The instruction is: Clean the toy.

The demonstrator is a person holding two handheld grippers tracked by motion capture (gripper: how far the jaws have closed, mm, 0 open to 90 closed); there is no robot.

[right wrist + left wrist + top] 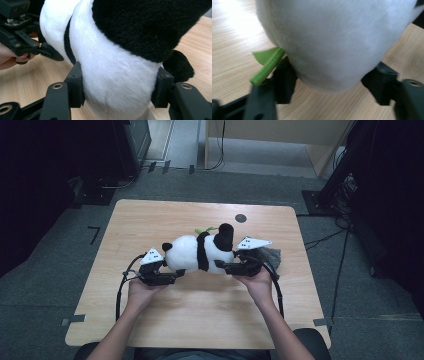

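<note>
Panda point(200, 252), plush, is lying mid-counter point(150, 220). Left claw point(181, 271) is pinching its white end, right claw point(220, 265) its head end. Step: two-handed grasp. Next, likely: both rising evenly together.

A plush panda point(202, 252) lies mid-table point(150, 220). The left tongs point(172, 277) reach its white rump, the right tongs point(225, 266) its black-eared head; a dark disc point(241, 218) sits just behind it.
</note>
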